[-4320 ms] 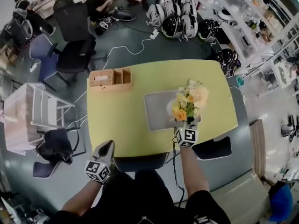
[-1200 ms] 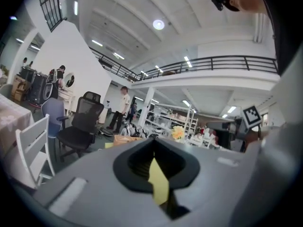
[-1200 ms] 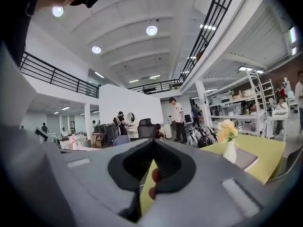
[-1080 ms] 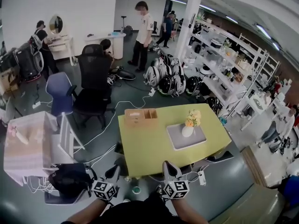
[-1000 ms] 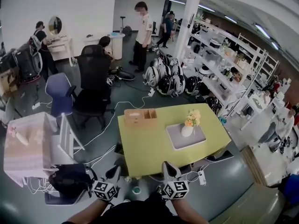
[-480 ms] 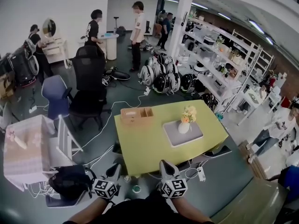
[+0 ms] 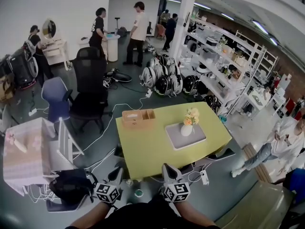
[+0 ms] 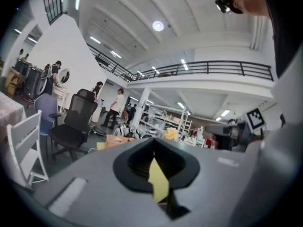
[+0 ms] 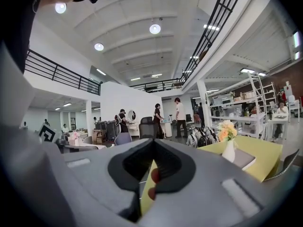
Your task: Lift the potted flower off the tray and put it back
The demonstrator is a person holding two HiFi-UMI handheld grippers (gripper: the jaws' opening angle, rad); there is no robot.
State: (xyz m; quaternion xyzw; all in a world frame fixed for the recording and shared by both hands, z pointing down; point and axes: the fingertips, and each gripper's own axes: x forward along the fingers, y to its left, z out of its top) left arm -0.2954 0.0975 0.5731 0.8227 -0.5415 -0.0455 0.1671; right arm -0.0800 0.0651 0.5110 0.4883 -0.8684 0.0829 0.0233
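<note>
On yellow-green table (image 7: 147,151): potted flower (image 7: 188,122) on grey tray (image 7: 196,140); wooden box (image 7: 138,119)

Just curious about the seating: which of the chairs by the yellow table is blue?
The blue chair stands farthest left, next to the taller black office chair; the white slatted chair is closer to us.
</note>
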